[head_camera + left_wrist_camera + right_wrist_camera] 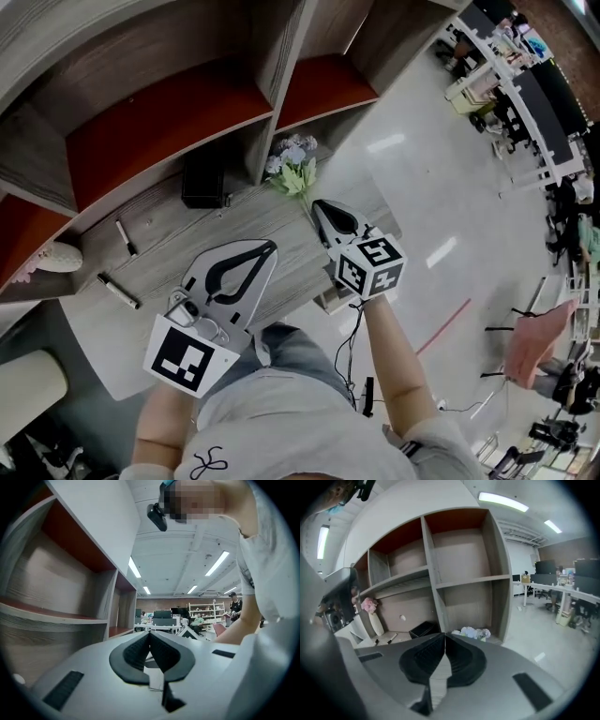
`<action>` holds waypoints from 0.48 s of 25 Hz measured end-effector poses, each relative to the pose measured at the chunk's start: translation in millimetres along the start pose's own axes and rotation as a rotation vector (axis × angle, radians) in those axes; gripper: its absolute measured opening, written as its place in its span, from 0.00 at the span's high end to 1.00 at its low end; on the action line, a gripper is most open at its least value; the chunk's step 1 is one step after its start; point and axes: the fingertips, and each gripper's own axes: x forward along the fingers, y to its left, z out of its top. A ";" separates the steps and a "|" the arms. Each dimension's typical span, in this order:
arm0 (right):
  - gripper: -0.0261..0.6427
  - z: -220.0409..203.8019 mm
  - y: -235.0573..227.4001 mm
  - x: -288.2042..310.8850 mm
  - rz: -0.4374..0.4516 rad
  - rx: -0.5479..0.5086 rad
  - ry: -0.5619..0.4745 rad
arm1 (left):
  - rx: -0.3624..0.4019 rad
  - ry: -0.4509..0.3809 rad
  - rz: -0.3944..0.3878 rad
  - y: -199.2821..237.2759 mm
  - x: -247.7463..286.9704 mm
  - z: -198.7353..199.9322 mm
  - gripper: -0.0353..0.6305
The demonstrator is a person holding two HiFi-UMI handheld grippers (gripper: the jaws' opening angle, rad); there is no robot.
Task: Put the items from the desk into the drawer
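Open-plan office, grey wood-grain desk [187,234] backed by a shelf unit [169,112] with red-orange shelf boards.

- left claw [270,246]: jaws pressed together, nothing between them. It hangs over the near edge of the desk, tips pointing up toward the room, not at any item.
- right claw [316,203]: jaws also pressed together and empty, tips aimed at the shelf unit.
- Your items all sit at the back of the desk, by the shelves:
  - flower bunch [293,161] just ahead of the right claw's tips
  - black box [203,178] ahead of the left claw and well apart from it
  - two pens [126,237] [119,291] off the left claw's left side
  - vase [56,255] with pink flowers further left again
- My read is that this is a ready pose. Both claws are shut and parked short of the items, nothing is picked yet, so the task looks unstarted.
- No open drawer shows in any view. I can't tell where it is.
- No readable writing or brand anywhere, only the black-and-white square markers on the claw cubes.
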 end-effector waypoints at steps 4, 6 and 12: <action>0.92 -25.6 -21.8 26.2 -0.014 0.039 0.111 | -0.017 0.005 -0.001 13.8 1.5 -5.8 0.93; 0.90 -40.1 -30.6 38.1 -0.017 0.053 0.172 | -0.027 0.006 0.002 19.4 2.0 -7.9 0.93; 0.86 -84.1 -50.4 67.7 -0.005 0.115 0.343 | -0.048 0.011 0.018 33.2 1.6 -15.2 0.93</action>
